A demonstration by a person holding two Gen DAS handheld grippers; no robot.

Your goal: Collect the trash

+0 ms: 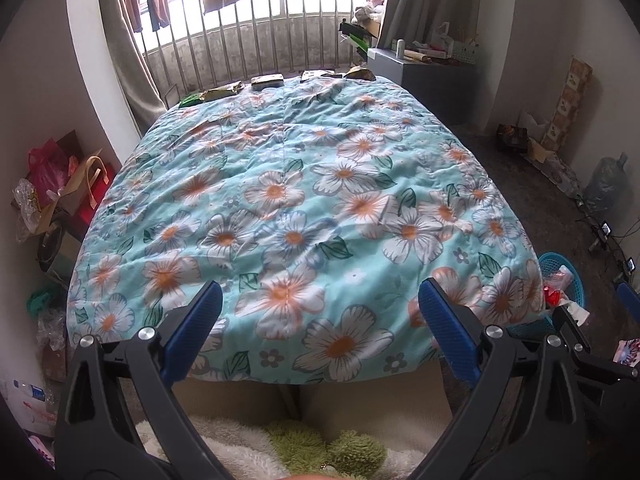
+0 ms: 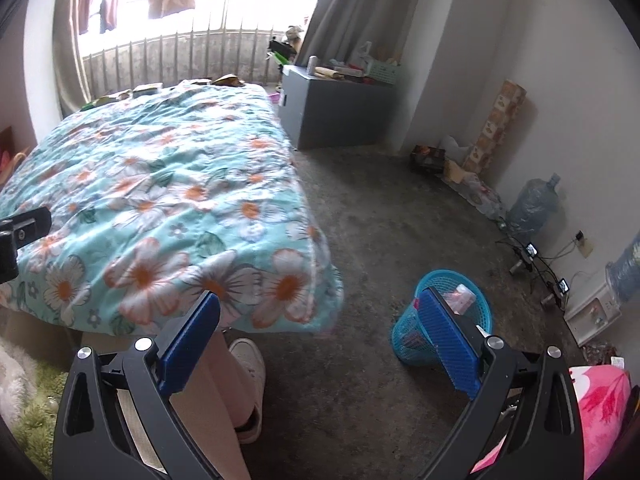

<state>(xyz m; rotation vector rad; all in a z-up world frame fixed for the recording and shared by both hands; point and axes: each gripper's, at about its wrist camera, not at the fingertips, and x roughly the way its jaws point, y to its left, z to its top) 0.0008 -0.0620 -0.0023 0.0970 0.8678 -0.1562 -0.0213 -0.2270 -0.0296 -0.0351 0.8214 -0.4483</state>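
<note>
Nearest the cameras, the left gripper [image 1: 320,320] and right gripper [image 2: 320,336] are held spread wide, nothing gripped. Beyond, a blue basket [image 2: 404,332] with wrappers [image 2: 462,296] is seen on the floor beside the floral quilt [image 1: 304,200]. Farther off, snack packets [image 1: 268,81] are lined along its far edge.

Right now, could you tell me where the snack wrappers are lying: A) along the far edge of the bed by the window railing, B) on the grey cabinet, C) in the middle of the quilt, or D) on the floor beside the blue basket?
A: the snack wrappers lie in a row along the far edge of the bed, just before the window railing.
</note>
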